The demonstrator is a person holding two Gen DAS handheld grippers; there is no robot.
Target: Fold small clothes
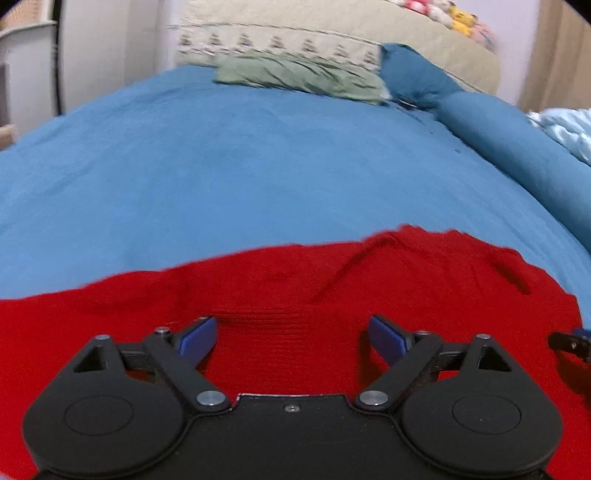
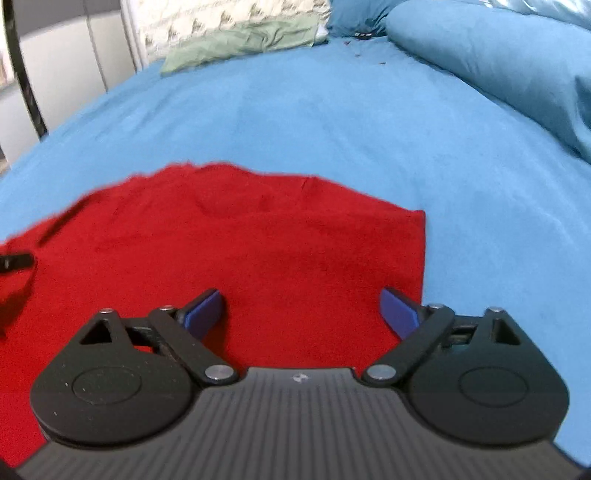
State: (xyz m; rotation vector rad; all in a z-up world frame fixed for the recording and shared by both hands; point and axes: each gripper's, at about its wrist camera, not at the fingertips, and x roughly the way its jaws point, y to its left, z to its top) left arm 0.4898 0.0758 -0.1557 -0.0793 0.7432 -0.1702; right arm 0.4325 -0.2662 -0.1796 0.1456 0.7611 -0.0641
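A red knit garment (image 1: 295, 288) lies flat on the blue bed sheet (image 1: 221, 166). My left gripper (image 1: 291, 334) is open and empty, low over the garment's near part. My right gripper (image 2: 301, 308) is open and empty, over the garment (image 2: 240, 240) near its right edge. The sheet (image 2: 369, 122) shows beyond it. The tip of the right gripper shows at the right edge of the left wrist view (image 1: 570, 345). The left gripper's tip shows at the left edge of the right wrist view (image 2: 14, 262).
A folded green cloth (image 1: 295, 75) lies at the far end of the bed, also in the right wrist view (image 2: 240, 42). A patterned beige quilt (image 1: 332, 33) sits behind it. A blue bolster (image 1: 517, 147) and pillow (image 2: 498, 62) lie along the right. White furniture (image 1: 29, 66) stands at the left.
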